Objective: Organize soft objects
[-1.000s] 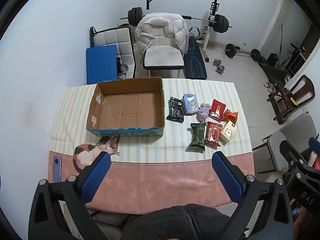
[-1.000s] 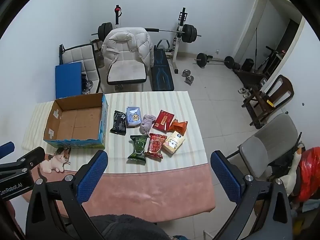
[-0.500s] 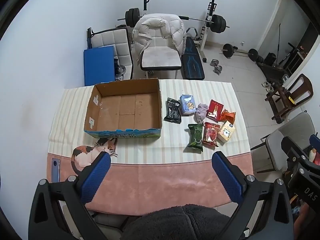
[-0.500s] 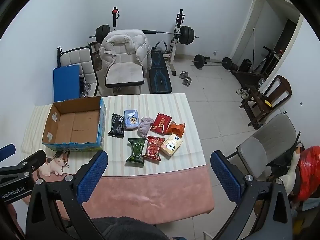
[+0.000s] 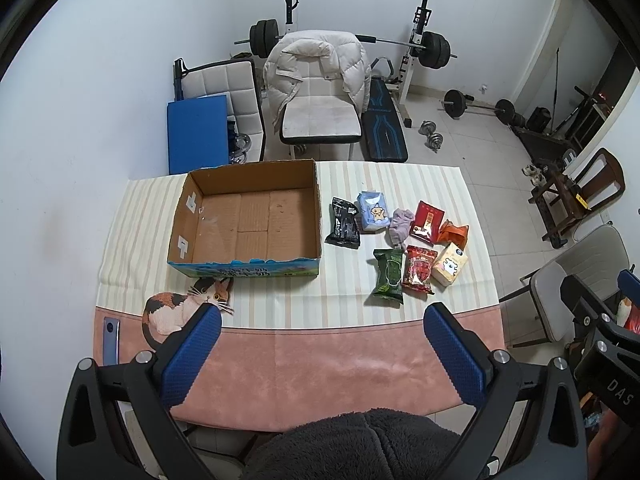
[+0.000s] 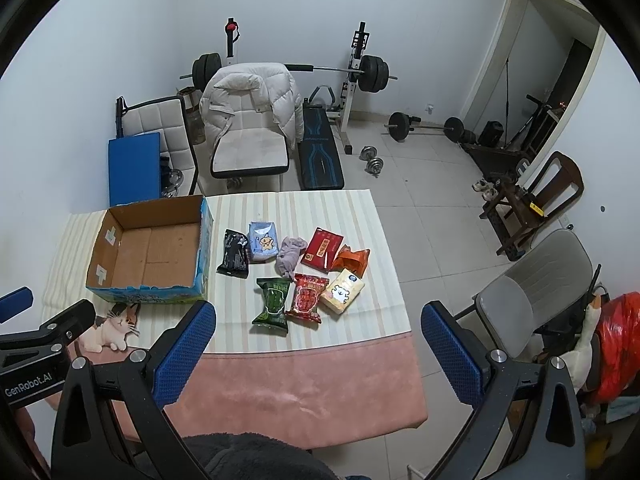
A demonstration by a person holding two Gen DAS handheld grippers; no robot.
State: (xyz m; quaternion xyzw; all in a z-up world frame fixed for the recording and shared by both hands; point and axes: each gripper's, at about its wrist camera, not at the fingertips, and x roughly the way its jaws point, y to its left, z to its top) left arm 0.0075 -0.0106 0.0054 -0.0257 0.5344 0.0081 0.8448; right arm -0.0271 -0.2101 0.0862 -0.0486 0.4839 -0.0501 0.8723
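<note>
Left gripper [image 5: 322, 354] and right gripper [image 6: 318, 354] are held high above the counter [image 5: 320, 364], fingers spread wide, nothing gripped. The cardboard box [image 5: 248, 216] is seen open and empty on the striped cloth, counter left. The soft packs are grouped just right of it: black pack [image 5: 344, 229], blue tissue pack [image 5: 374, 212], grey cloth [image 5: 401, 225], red packet [image 5: 429, 222], orange packet [image 5: 453, 234], green pack [image 5: 388, 273], red snack pack [image 5: 419, 270], yellow tissue pack [image 5: 449, 263].

Both views high above table [image 5: 320, 360]
</note>
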